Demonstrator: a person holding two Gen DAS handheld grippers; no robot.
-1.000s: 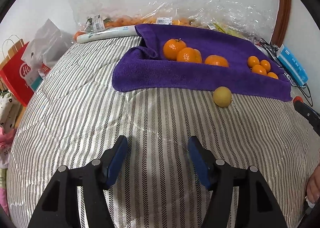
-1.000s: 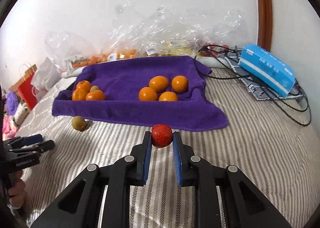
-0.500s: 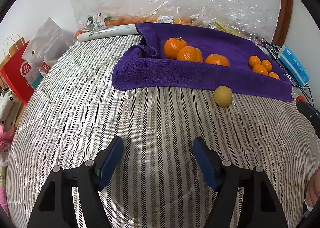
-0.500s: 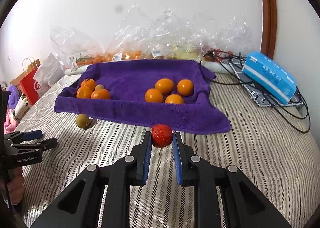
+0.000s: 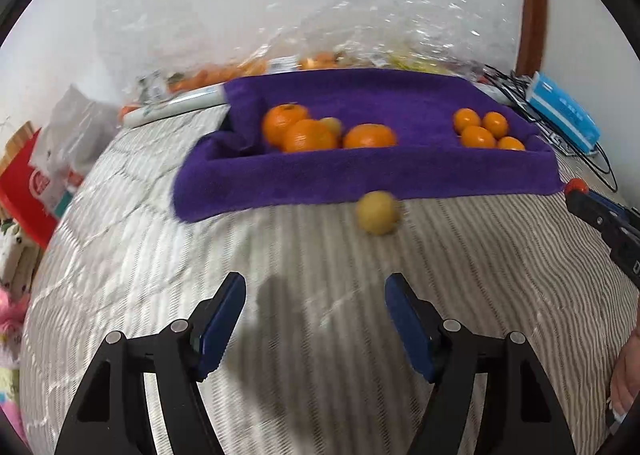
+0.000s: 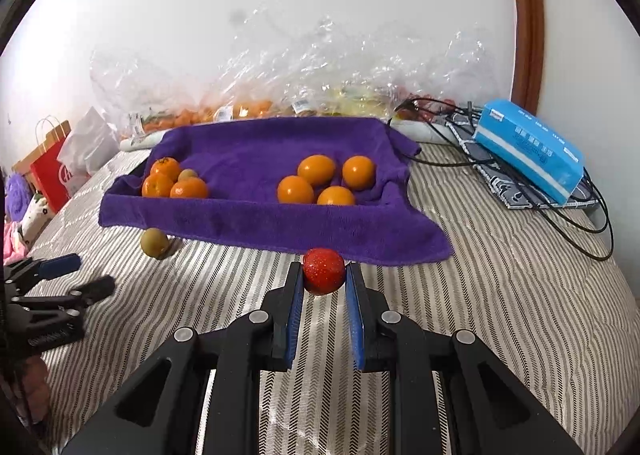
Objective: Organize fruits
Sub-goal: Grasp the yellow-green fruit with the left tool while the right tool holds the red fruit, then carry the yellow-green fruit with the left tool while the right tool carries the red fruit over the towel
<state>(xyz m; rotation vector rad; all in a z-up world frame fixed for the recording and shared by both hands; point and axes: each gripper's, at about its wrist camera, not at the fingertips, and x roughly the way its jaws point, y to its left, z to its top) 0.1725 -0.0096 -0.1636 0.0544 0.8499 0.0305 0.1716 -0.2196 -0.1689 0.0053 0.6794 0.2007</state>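
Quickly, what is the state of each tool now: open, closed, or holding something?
Left tool: open, its jaws have just been opening, nothing between them.
Right tool: closed on the red fruit.

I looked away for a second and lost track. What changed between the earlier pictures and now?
The left gripper opened wider, nothing between its jaws, and swung toward the yellow fruit. The right gripper stayed shut on the red fruit; the oranges on the purple towel are unmoved.
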